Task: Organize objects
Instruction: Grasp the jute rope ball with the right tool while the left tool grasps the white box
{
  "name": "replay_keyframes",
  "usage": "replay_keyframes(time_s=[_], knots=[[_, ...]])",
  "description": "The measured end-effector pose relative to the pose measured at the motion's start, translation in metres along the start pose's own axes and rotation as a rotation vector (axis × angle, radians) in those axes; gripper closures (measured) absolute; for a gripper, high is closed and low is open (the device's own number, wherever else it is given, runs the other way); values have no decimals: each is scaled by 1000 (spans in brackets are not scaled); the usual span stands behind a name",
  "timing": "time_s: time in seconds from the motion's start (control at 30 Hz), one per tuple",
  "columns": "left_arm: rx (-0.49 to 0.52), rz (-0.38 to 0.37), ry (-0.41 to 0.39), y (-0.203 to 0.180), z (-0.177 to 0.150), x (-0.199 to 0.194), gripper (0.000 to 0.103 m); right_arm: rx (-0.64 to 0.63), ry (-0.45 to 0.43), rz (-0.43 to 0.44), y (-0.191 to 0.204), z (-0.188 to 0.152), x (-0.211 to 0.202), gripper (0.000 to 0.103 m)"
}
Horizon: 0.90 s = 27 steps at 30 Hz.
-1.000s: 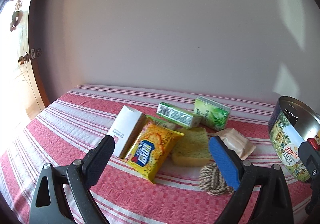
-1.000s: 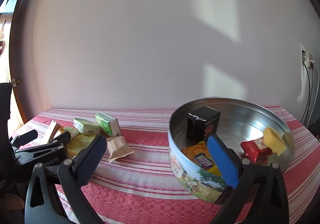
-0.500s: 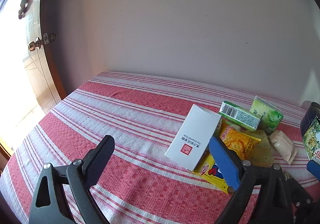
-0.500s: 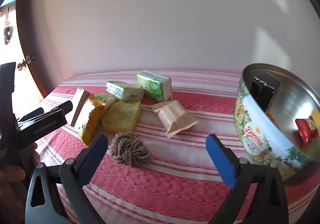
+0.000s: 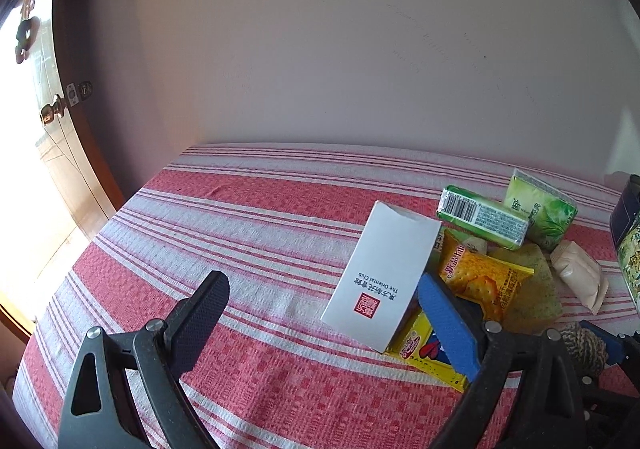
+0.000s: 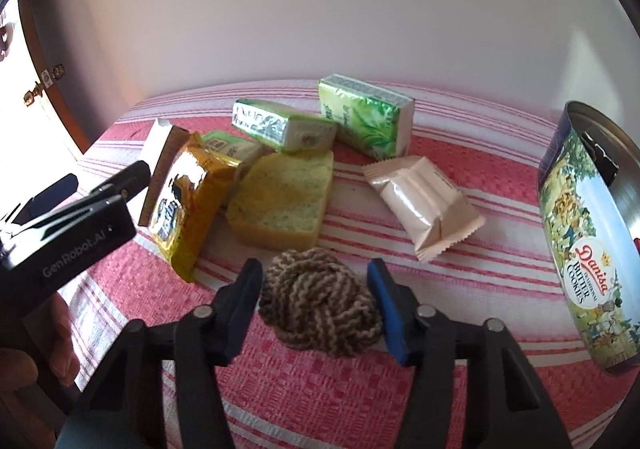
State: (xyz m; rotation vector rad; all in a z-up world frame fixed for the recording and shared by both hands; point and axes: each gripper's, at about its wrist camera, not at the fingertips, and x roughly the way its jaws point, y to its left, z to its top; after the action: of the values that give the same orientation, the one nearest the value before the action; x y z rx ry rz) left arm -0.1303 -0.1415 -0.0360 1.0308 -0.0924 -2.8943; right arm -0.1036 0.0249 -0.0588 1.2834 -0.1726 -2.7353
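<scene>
The right claw (image 6: 314,301) has just been closing around the rope knot (image 6: 320,301), which lies on the striped cloth (image 6: 360,401) of the counter. Its black pad sits just beside the knot's left side and the blue pad at its right; whether either pad actually presses the rope cannot be told, since the knot bulges over the pad edges. The knot's underside is hidden.

Behind it lie a yellow sponge (image 6: 284,201), a beige packet (image 6: 424,201), a yellow snack bag (image 6: 188,197), two green packs (image 6: 280,125) (image 6: 368,113) and a white box (image 6: 158,147), mostly hidden behind the bag. A third greenish pack peeks out between bag and sponge, too covered to read. At the right edge the cookie tin (image 6: 580,241) is cut off; only a dark box corner shows inside it.

The left claw (image 5: 320,325) stands wide over bare cloth, nothing between its pads. Its blue pad covers part of the snack bag (image 5: 480,281) and the corner of the white box (image 5: 384,273). In the left view the knot (image 5: 580,345) is half hidden behind that claw's frame, and the tin is only a sliver at the edge. A hand (image 6: 24,349) shows dimly at the lower left of the right view.
</scene>
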Motion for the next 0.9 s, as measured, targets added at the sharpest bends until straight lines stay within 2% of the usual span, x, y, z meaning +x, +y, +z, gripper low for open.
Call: replay_keyframes(time_s=[0.13,0.3,0.37,0.4,0.43,0.47,0.53,0.6,0.67,0.8,0.9], knots=[[-35,-54,47,4,6,16,6,66,-45,41,-14,-4,-10,52],[-114,-163,157,13,13,48,6,74,-75,42,-22,-7,-23,52],[-157,-161,209,20,12,60,8,69,-79,45,-23,-8,-25,52],[-161,-161,190,22,13,57,13,66,-83,45,-24,-7,-26,52],[-165,-166,184,23,12,55,31,62,-89,42,-24,-6,-27,52],[-163,-155,180,23,12,54,37,58,-98,38,-27,-5,-31,52],[-181,-166,171,27,11,53,58,52,-118,35,-24,-5,-34,52],[-224,-162,132,34,10,46,59,54,-144,34,-26,-5,-42,52],[-254,-146,58,35,10,33,59,56,-188,28,-29,-5,-52,52],[-257,-111,-65,37,8,10,60,33,-311,-3,-34,-4,-76,52],[-244,-83,-160,33,6,-8,60,26,-395,9,-34,-4,-92,52]])
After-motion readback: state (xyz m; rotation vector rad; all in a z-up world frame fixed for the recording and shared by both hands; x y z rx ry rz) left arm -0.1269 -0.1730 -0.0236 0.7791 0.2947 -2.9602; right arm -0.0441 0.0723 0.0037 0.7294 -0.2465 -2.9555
